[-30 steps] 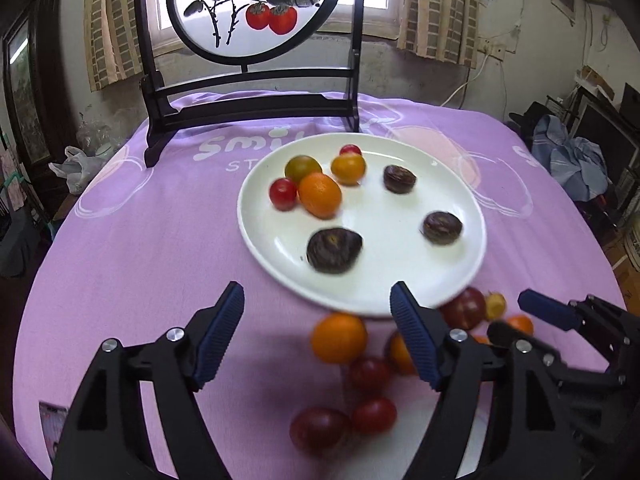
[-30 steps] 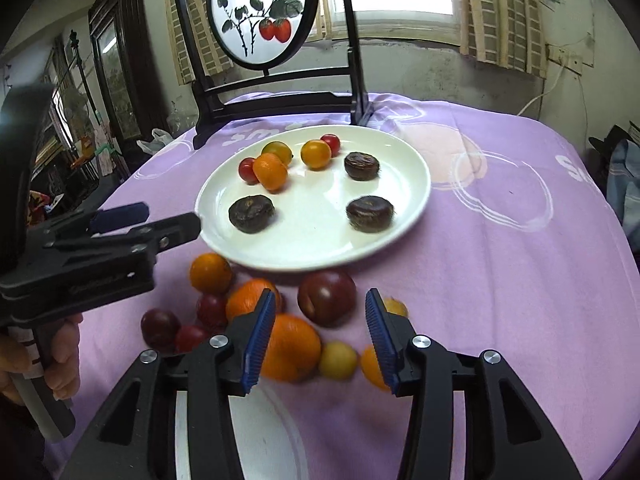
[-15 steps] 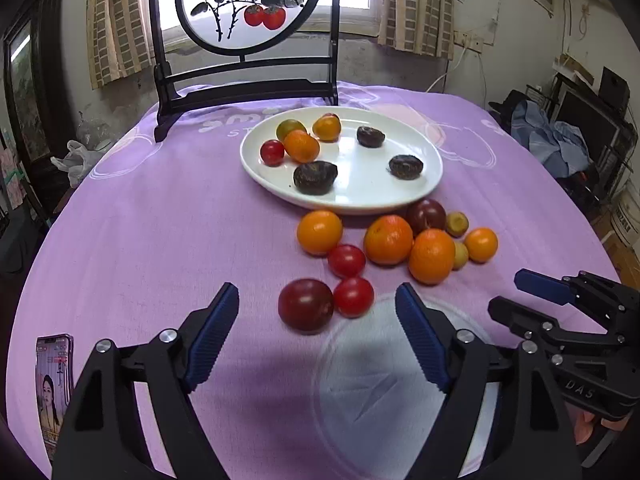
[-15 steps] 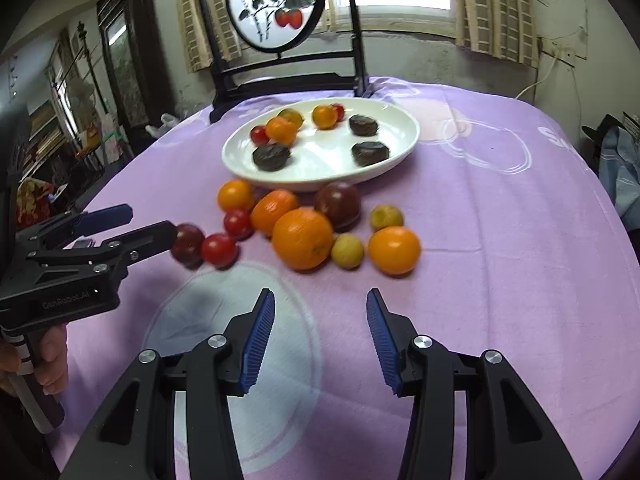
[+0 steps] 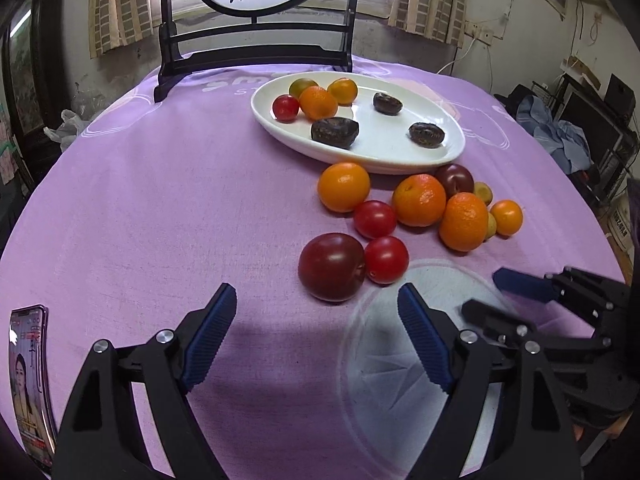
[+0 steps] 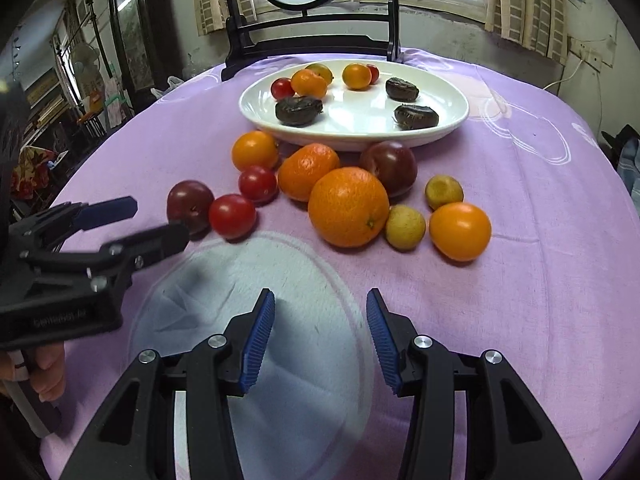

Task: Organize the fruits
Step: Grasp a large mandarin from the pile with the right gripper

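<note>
At the far left edge of the purple tablecloth (image 5: 160, 200), a phone (image 5: 30, 376) lies with its screen lit. The left gripper (image 5: 312, 332) hangs over the near cloth with its blue pads set wide and nothing between them; a dark red plum (image 5: 332, 266) sits just beyond its fingertips, touching a red cherry tomato (image 5: 386, 259) on its right. Farther off, a loose group of fruit lies on the cloth just in front of the white plate (image 5: 384, 152): a small orange (image 5: 343, 186), a second cherry tomato (image 5: 375, 219), two mandarins, another dark plum and a few small yellow and orange fruits at the right end. From the right wrist view a large orange (image 6: 348, 207) is the nearest of that group, with a pale yellow fruit (image 6: 405, 227) touching its right side. The plate itself sits at the far side, holding small tomatoes, orange fruits and three dark wrinkled fruits. Behind it stands a black framed screen (image 5: 256, 40) painted with red fruit. The right gripper (image 6: 320, 336) hovers over a pale circle printed on the cloth, its jaws partly open and empty, well short of the large orange.
</note>
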Tool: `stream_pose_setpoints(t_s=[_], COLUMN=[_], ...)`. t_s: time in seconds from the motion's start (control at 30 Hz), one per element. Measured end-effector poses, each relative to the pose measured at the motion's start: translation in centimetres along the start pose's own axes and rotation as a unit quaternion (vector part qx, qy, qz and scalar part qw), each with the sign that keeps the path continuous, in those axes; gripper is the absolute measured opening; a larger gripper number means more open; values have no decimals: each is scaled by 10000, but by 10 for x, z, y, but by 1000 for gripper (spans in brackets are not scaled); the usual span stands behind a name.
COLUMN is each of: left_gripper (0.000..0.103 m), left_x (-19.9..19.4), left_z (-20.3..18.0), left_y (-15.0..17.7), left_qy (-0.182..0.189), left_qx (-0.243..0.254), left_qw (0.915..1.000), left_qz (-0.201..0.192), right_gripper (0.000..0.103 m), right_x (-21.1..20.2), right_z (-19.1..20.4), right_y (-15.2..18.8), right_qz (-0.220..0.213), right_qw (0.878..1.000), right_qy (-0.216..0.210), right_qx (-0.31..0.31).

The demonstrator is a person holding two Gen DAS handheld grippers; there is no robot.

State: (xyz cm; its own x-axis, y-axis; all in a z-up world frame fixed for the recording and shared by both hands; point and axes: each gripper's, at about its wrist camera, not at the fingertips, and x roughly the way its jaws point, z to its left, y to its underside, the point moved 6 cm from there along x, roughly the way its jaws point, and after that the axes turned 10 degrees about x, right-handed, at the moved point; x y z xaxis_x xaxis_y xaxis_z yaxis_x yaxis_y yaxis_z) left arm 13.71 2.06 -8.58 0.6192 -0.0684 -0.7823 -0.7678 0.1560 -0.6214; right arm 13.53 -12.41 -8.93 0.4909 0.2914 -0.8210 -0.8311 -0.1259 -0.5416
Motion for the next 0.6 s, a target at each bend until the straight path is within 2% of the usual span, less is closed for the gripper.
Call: stream_pose_setpoints(t_s=[0.4,0.47,0.5,0.6], left_gripper=[81,81,81,81], left_x=[5,6,6,9], left_z=[5,7,7,9], left_y=[0,0,0,1], left_qy=[85,80,72,47], left_qx=[-165,-199,-207,-237], left_qw=[9997,9997,9996,9995], left_qz=[134,148,154,195], right_gripper=[50,48,41,41], right_x=[30,32,33,30], right_z=[-5,-8,-9,-13], right_y=[-42,-46,-47,-46], right_qz=[-78,-58,-72,-76], right_qw=[9990,9988,9987,9985], right_qy=[351,290,299,204], right_qx=[283,386,402,501])
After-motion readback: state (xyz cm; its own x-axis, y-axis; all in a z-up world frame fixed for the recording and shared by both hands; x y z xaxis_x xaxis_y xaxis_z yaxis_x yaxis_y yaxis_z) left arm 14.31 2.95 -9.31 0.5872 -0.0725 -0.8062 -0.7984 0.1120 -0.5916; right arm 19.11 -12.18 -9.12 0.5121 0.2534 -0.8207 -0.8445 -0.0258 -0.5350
